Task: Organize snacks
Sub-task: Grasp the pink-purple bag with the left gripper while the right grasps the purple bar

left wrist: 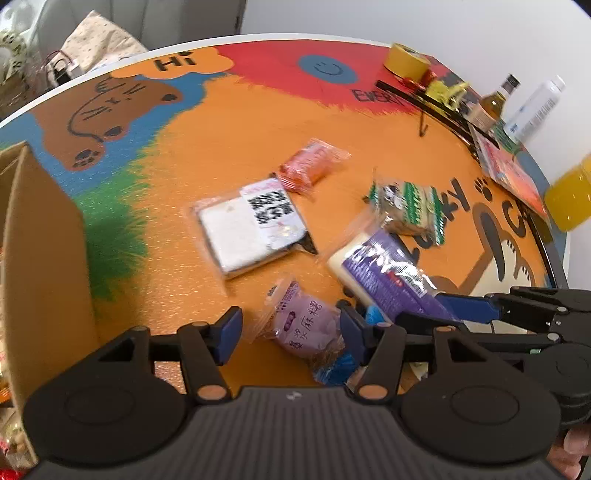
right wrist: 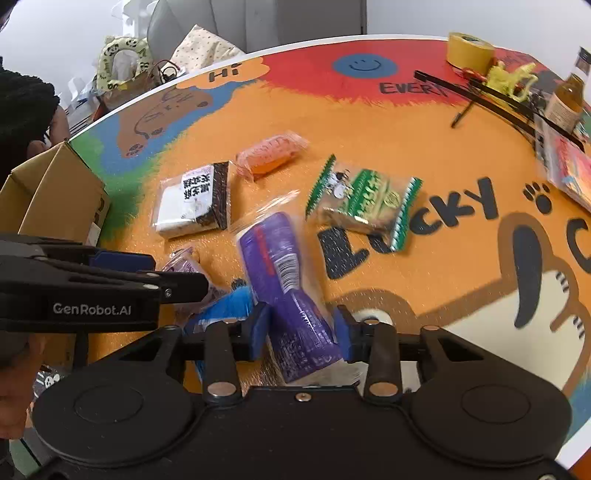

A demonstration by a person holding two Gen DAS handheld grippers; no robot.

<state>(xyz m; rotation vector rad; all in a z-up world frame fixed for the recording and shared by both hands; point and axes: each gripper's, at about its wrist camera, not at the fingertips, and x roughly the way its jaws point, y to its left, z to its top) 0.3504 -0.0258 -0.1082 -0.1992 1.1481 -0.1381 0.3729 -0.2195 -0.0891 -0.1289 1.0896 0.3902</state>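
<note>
Right gripper [right wrist: 301, 332] is clamped on the near end of the purple packet [right wrist: 284, 273], the long free end pointing to 12 o'clock; I judge it may sag or slip out. Left gripper [left wrist: 291, 328], fingers apart, straddles the pink mochi packet [left wrist: 306, 325] without pressing it; closing could also snag the blue wrapper [left wrist: 332, 369] at its 5 o'clock.

A lived-in home room: a round table [left wrist: 236, 122] painted with cartoon animals, a grey sofa [right wrist: 258, 18] behind it with a patterned cushion [right wrist: 203, 46].

6 snack packs [right wrist: 291, 280], 1 cardboard box [right wrist: 55, 192], 1 tape roll [right wrist: 467, 50], 3 bottles [left wrist: 491, 103].
</note>
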